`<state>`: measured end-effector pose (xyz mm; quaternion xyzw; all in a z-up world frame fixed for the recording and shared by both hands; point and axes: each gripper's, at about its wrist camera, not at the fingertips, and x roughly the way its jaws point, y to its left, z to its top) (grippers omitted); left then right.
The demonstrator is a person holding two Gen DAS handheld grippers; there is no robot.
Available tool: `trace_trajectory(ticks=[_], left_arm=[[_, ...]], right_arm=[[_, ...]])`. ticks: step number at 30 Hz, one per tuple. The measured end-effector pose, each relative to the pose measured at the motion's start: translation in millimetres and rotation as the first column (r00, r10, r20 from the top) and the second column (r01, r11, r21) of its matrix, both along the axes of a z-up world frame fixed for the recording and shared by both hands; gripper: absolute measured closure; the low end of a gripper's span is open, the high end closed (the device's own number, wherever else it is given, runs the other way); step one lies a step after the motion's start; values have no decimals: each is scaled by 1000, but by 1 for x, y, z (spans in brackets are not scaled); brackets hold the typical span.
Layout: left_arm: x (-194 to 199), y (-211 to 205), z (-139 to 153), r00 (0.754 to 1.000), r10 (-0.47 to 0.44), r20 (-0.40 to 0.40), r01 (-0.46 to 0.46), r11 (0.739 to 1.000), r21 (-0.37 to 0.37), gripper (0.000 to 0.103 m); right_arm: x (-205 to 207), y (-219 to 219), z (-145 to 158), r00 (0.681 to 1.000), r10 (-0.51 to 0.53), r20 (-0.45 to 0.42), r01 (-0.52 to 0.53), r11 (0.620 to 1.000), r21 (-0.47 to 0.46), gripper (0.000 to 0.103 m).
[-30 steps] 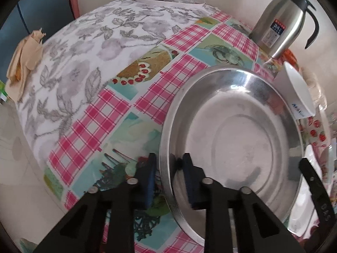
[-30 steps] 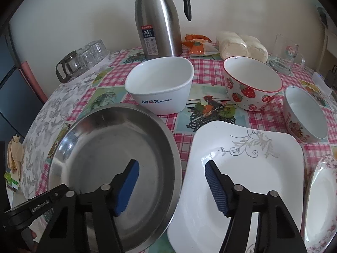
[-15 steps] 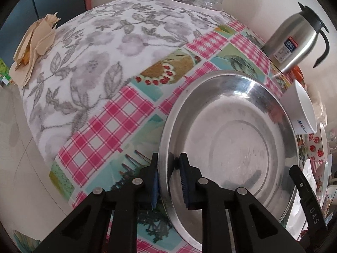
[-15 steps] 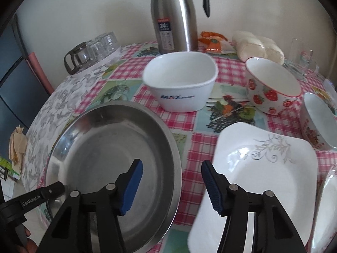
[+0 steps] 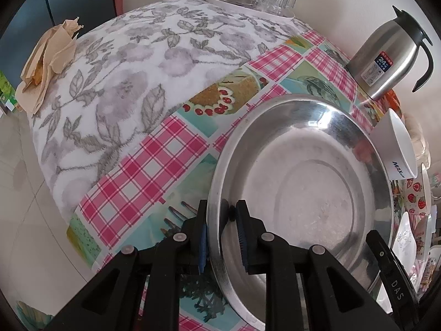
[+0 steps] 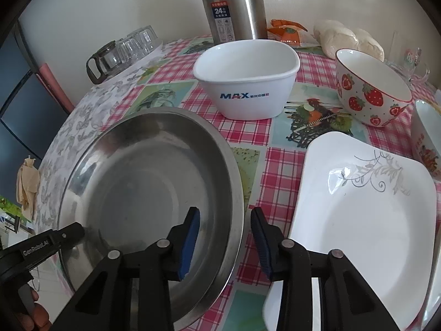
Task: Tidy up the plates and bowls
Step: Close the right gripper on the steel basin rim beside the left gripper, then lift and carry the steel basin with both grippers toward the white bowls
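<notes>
A large steel plate [image 5: 308,182] lies on the table and also shows in the right wrist view [image 6: 143,182]. My left gripper [image 5: 220,215] is shut on the plate's near-left rim, one pad outside and one inside. My right gripper [image 6: 224,230] is open and straddles the plate's right rim, touching nothing that I can see. A white square plate [image 6: 363,220] lies right of the steel plate. A white MAX bowl [image 6: 248,82], a strawberry bowl [image 6: 369,93] and a smaller patterned bowl [image 6: 424,143] stand behind.
A steel thermos [image 6: 234,8] stands at the back, with a tray of glasses and a glass pot [image 6: 121,52] to its left. Bread in a bag [image 6: 350,38] and a glass mug [image 6: 408,60] stand at the back right. A crumpled cloth [image 5: 46,63] lies at the table's left edge.
My left gripper has closed on the steel plate's rim. My right gripper has moved left and forward, so its fingers now straddle the plate's right rim.
</notes>
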<state>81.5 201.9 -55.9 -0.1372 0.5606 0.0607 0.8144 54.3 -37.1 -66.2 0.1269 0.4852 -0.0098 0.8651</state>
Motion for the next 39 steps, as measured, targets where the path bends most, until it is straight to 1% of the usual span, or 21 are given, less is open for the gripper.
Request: trace_trajectory(ticks=[2,6,8,10,15,19,29,35,39], left_arm=[[-1,-1,0,1000,-3,4,3,1000,9,81],[0,-2,-1,1000,-3,14,3,1000,17,81],[0,-2,-1,1000,-2,21,2,1000,14,82],[-2,-1,-1,1000,-2,29,2,1000,9,82],[-6,1,3,999,1,48,-1,1000,10,83],[-11,2,8,998,1,63,-3,1000,22,83],[-24,0,20,996,7,90,-9,1000,23,84],[-30,-4,31,993,10,121,-13,1000,26,84],[-32,-7,39,989,11,145,-16,999,36,84]], right_arm=[[-1,1,-1,1000,4,-8,-4,1000,6,77],[-2,2,-1,1000,-4,-21,4,1000,-7,85],[-3,-1,1,1000,-9,-18,9,1000,16,88],[-5,-4,5,1000,-9,-8,10,999,33,89],[-10,-5,16,1000,-3,19,2,999,50,89],[-13,-5,21,1000,7,28,-9,999,53,89],[-21,-8,35,998,22,65,-26,998,59,88],[-28,-9,47,995,33,99,-38,998,42,88],[-32,-12,55,992,38,122,-44,998,48,87]])
